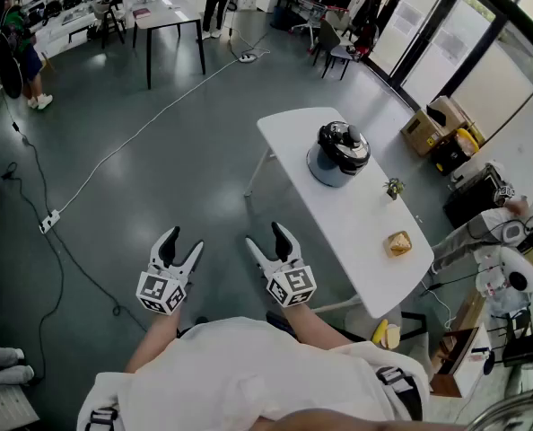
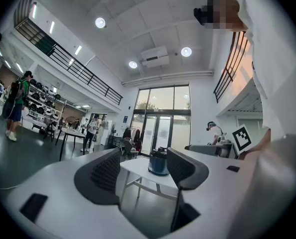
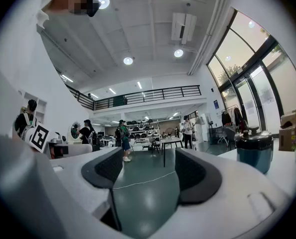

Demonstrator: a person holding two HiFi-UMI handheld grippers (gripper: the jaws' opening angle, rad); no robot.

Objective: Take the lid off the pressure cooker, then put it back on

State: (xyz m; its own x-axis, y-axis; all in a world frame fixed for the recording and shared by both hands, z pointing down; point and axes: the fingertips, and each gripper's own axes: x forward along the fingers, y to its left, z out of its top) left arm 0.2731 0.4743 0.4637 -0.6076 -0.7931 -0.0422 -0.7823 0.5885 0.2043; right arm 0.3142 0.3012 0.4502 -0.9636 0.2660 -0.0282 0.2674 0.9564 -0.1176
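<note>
Short of the desk, across a strip of bare floor, the left hand-held gripper and the right hand-held gripper are held level side by side. Each is released, its jaws spread wide with nothing between them. The cooker stands toward the far end of the desk with its lid on, so the task looks not yet begun: this is the approach before the lift. The next move calls for closing in on the desk and bringing both grippers up to the lid. Most likely one should steady the body while the other takes the black top, though at this range I cannot make out its handle or how it locks. The cooker sits roughly mid-width, with desk surface showing on both long sides, so it seems in little danger of sliding off. A small plant stands near it on the right and could be knocked by a wide swing. Bare desk toward the near end offers room to set the lid down. The floor to the left is open, and a cable runs across it well apart from the path.
</note>
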